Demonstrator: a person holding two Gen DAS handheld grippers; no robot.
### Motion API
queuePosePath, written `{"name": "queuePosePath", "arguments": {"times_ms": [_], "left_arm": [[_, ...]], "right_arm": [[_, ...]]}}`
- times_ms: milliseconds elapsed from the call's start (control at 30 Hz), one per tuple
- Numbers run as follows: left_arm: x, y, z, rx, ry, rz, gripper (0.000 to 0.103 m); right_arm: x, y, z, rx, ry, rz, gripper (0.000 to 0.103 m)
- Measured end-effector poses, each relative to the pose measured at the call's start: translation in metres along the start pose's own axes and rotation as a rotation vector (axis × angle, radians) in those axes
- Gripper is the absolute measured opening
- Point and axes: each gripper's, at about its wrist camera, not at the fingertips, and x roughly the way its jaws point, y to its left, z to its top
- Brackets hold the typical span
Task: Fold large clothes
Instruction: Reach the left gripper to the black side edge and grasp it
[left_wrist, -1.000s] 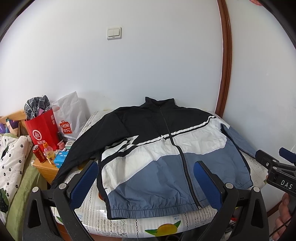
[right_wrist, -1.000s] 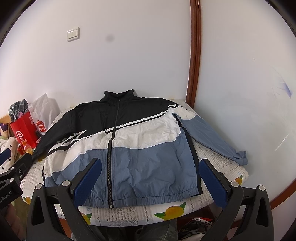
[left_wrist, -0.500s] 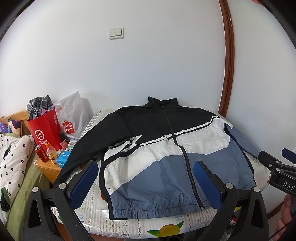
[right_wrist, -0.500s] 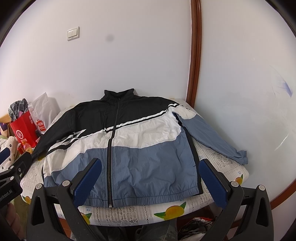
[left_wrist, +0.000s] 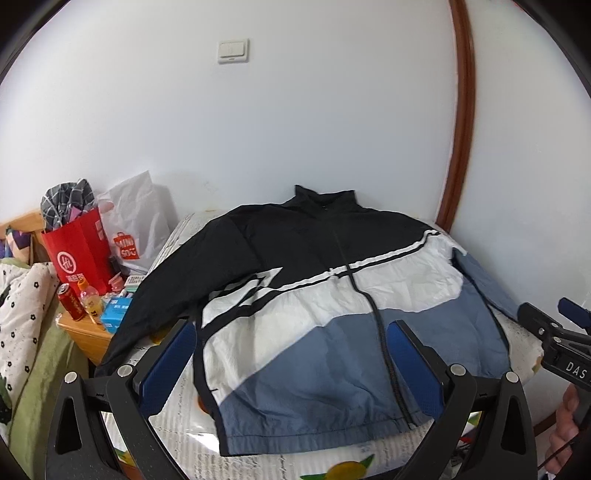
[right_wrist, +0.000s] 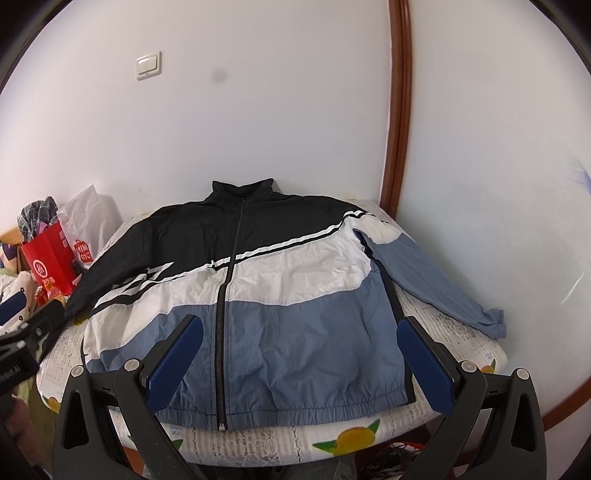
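A black, white and blue zip jacket lies flat and face up on a small table, collar toward the wall; it also shows in the right wrist view. Its blue right sleeve lies spread along the table's right side. Its black left sleeve hangs over the left edge. My left gripper is open and empty, above the hem on the jacket's left half. My right gripper is open and empty, above the hem on the right half.
The table has a white lace cover with orange fruit prints and stands in a wall corner with a brown door frame. At left, a bedside stand holds a red bag, a white bag, cans and boxes.
Both grippers have moved slightly forward and to the left toward the jacket; the jacket has not moved and both grippers stay open.
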Motion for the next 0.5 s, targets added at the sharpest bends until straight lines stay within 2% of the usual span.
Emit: {"name": "queuePosePath", "arguments": {"times_ms": [333, 433, 500], "left_arm": [[0.057, 0.062, 0.0, -0.055, 0.117, 0.068, 0.103], [0.073, 0.087, -0.004, -0.084, 0.148, 0.101, 0.102], [0.084, 0.106, -0.008, -0.107, 0.161, 0.134, 0.102]], "right_arm": [[0.071, 0.004, 0.008, -0.015, 0.084, 0.021, 0.102], [0.092, 0.012, 0.009, -0.03, 0.105, 0.029, 0.096], [0.106, 0.018, 0.009, -0.026, 0.128, 0.06, 0.088]]}}
